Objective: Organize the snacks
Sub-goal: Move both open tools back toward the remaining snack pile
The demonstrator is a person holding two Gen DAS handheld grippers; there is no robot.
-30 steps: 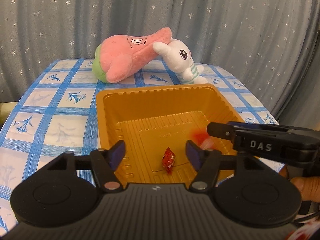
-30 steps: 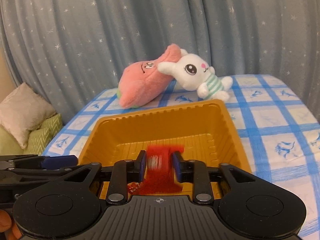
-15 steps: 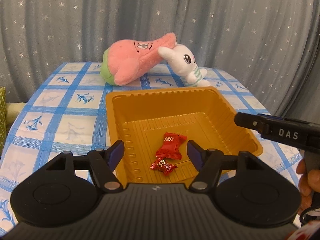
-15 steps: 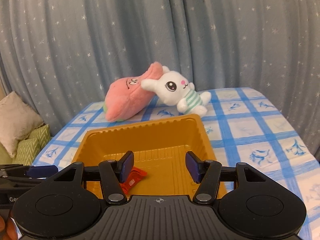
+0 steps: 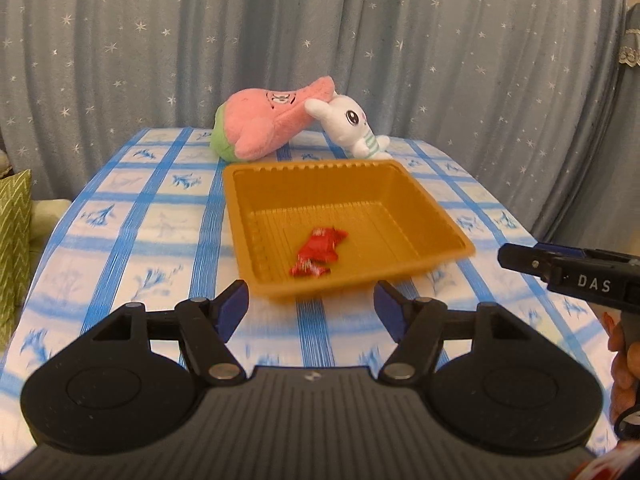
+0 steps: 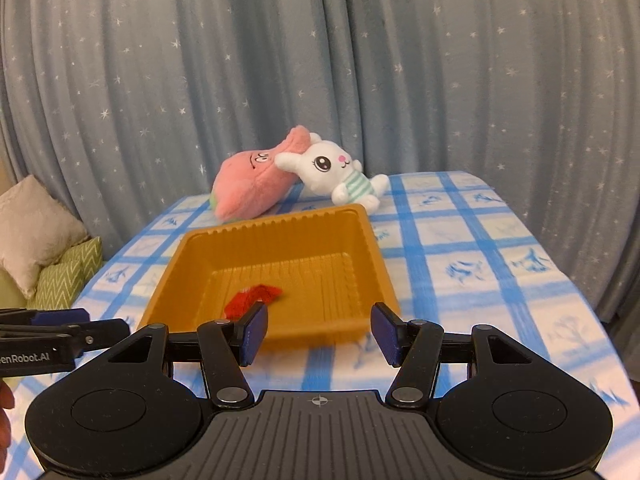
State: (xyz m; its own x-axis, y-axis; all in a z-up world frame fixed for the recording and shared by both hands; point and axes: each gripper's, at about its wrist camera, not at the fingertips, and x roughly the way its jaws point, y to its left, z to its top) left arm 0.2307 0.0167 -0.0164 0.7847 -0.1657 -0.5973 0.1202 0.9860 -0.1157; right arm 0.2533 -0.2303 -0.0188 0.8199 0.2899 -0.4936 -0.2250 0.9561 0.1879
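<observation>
- The right gripper (image 6: 320, 334) has dropped its red snack (image 5: 320, 242) into the tray (image 5: 436, 220); jaws now apart, empty.
- Left gripper (image 5: 312, 312) jaws likewise apart, empty.
- Both have backed off; two snacks are stowed.

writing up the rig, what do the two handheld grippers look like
Both are matte black plastic with ribbed bodies, round side discs and silver pivot bolts. Each carries two blue pads on black fingers. The right gripper shows white "DAS" lettering on its side, the left gripper white "enRobot.AI".

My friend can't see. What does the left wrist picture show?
Two red snacks lie in an orange tray on a blue checked table. The left gripper is open and empty in front; two plush toys lie behind.
</observation>
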